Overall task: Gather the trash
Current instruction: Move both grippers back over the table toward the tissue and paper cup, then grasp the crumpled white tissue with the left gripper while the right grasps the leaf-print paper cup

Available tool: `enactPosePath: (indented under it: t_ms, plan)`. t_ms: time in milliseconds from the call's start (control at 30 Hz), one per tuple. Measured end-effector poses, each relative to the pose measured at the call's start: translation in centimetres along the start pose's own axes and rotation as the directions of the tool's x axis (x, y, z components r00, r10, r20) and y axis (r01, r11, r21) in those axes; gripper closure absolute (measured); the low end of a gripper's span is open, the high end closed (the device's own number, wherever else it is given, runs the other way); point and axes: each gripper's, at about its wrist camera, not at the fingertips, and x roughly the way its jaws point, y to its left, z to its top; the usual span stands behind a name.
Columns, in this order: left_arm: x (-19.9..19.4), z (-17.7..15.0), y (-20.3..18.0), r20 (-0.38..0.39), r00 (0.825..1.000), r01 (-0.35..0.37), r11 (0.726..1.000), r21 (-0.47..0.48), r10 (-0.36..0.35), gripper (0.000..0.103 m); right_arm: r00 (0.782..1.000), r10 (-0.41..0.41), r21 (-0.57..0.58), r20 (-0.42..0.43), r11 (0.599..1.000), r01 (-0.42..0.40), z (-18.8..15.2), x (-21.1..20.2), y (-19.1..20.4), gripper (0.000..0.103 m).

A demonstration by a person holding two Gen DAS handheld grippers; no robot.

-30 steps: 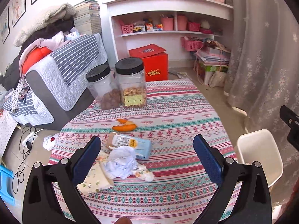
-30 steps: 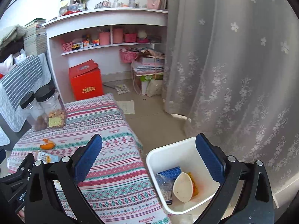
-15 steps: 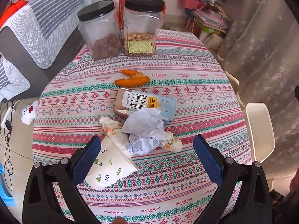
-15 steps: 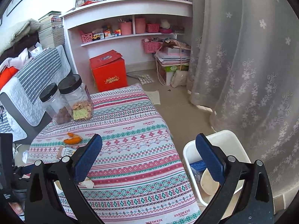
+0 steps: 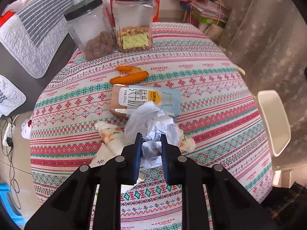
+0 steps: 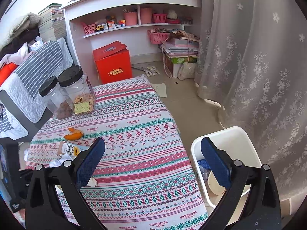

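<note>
— Seen from the left wrist: left gripper [image 5: 151, 137] just closed, blue pads [image 5: 138, 149] pinching the near side of a crumpled white paper wad [image 5: 153, 122]. Wad on the patterned tablecloth [image 5: 211, 99], near the table's front edge, overlapping a flattened milk carton [image 5: 149, 97] behind it. Orange peel [image 5: 130, 75] just past the carton. Flowered napkin [image 5: 111, 136] touching the wad on the left. Part of a printed paper cup [image 5: 100, 156] below the napkin, half hidden by the left finger.

— And from the right wrist?

— Wider room. Right gripper [image 6: 153, 154] spread wide, nothing between the pads, hanging over the tablecloth's right edge. White bin [image 6: 247, 143] on the floor just beside the table, behind the right finger; trash already inside, only partly visible. Inside of the bin hidden from the left camera: only a strip of the bin's rim there.

— Room to move?

— Bare tablecloth across the middle and right of the table. Two black-lidded jars [image 5: 113, 23] at the far edge, touching each other, well apart from the wad. Lace curtain [image 6: 259, 67] close behind the bin. Red box [image 6: 113, 65] on the floor beyond the table's far end.

— Wad in the right view?

— Only a scrap of white at the lower left, beside the carton, mostly hidden behind the left finger of the right gripper.
</note>
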Motion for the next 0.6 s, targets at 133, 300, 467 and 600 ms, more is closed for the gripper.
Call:
enactPosePath:
  t_ms: [133,300,467,600]
  plan:
    - [-5.8,-0.3,1.8,0.147,0.988,0.068,0.993,-0.096,-0.053,0.085,0.998,0.051,-0.06,-0.023,0.997,-0.052,-0.8,0.3,1.7,0.007]
    - [-13.2,-1.5,6.2,0.35,0.936,0.136,0.96,-0.245,-0.044,0.084,0.963,0.209,-0.125,-0.172,0.965,-0.232,-3.1,1.7,5.2,0.007]
    - [-18.4,-1.9,10.0,0.468,0.884,0.161,0.939,-0.305,0.001,0.084,0.831,0.402,0.086,-0.384,0.912,-0.401,-7.0,4.9,8.4,0.007]
    - [-19.5,-2.7,12.4,0.487,0.873,0.216,0.914,-0.343,-0.023,0.084,0.822,0.435,0.066,-0.368,0.894,-0.443,-10.0,4.5,13.5,0.007]
